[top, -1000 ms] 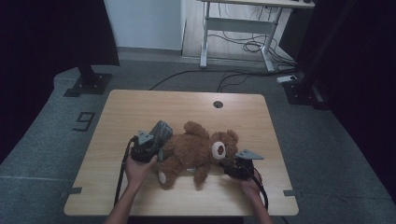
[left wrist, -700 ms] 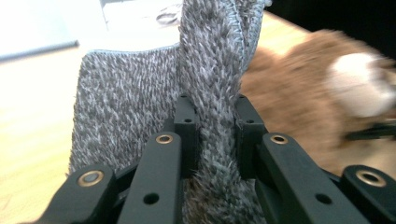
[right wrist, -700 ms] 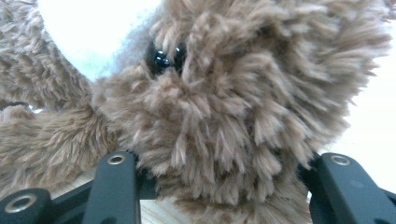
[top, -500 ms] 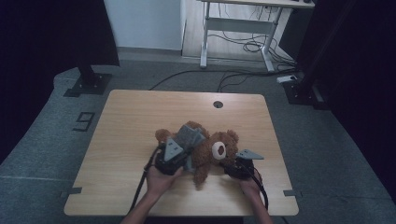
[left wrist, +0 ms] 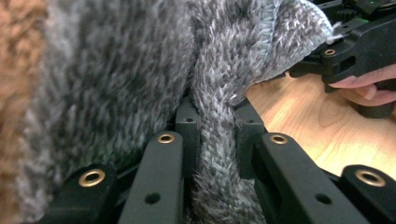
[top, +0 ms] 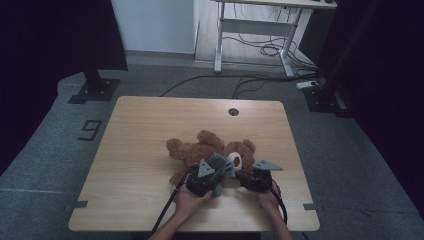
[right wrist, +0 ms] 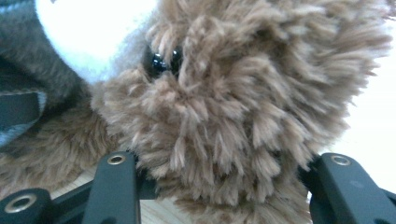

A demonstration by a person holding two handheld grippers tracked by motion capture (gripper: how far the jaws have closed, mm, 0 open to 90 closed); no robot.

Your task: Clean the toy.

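Brown plush, a teddy bear [top: 207, 150], is lying on its back near the front edge of the wooden desk [top: 140, 150], its head [top: 242, 150] toward the person's right and its legs reaching toward the left. A grey knitted cloth [top: 222, 164] is lying over the bear's chest, just beside the white muzzle.

The left gripper [top: 202, 181] is sitting at the bear's near side, held by the person's left hand [top: 192, 200]. In the left gripper view its jaws are clenching a fold of the grey knitted cloth [left wrist: 219, 140], with the fabric bunching up between them and spreading wide above.

The right gripper [top: 257, 177], held by the right hand [top: 267, 200], is resting against the bear's head. In the right gripper view its jaws are standing wide on either side of the furry head [right wrist: 233, 116], pressing into the fur at both flanks, so they are grasping the head. A dark glass eye [right wrist: 161, 60] is showing beside the white muzzle [right wrist: 88, 28].
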